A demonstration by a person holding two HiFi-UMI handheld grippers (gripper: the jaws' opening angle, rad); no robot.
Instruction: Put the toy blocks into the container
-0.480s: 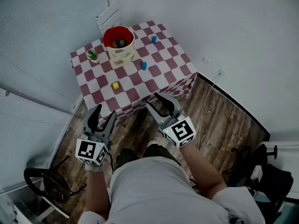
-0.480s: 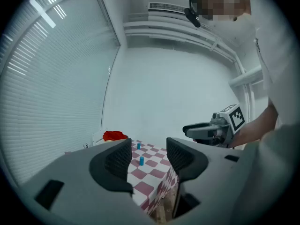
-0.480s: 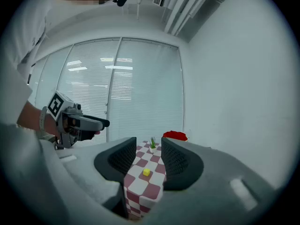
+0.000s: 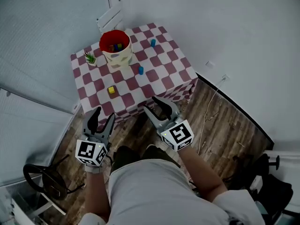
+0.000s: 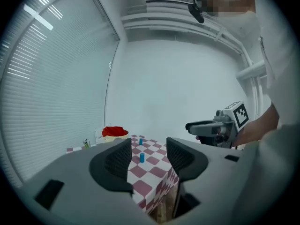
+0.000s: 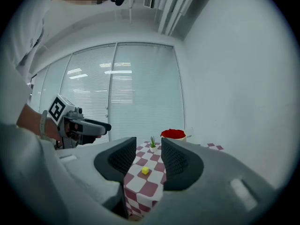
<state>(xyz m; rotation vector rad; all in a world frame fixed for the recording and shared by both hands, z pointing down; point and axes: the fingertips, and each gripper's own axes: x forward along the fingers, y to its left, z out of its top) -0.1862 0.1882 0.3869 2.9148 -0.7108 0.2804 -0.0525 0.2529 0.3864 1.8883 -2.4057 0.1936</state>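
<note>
One checkered table [image 4: 161, 74] carries one red-rimmed container [image 4: 118, 57], one small potted plant [image 4: 90, 58], one yellow block [image 4: 111, 90], and two blue blocks: a far blue block [image 4: 153, 42] and a near blue block [image 4: 140, 70]. The coloured blocks inside the container are too small to count. Two grippers show: one left gripper [image 4: 104, 113] and one right gripper [image 4: 151, 102].

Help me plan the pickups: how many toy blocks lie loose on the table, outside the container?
3: a yellow cube at the near left, a blue cylinder in the middle, a second blue cylinder farther back at the right. Others sit inside the container, partly hidden.
</note>
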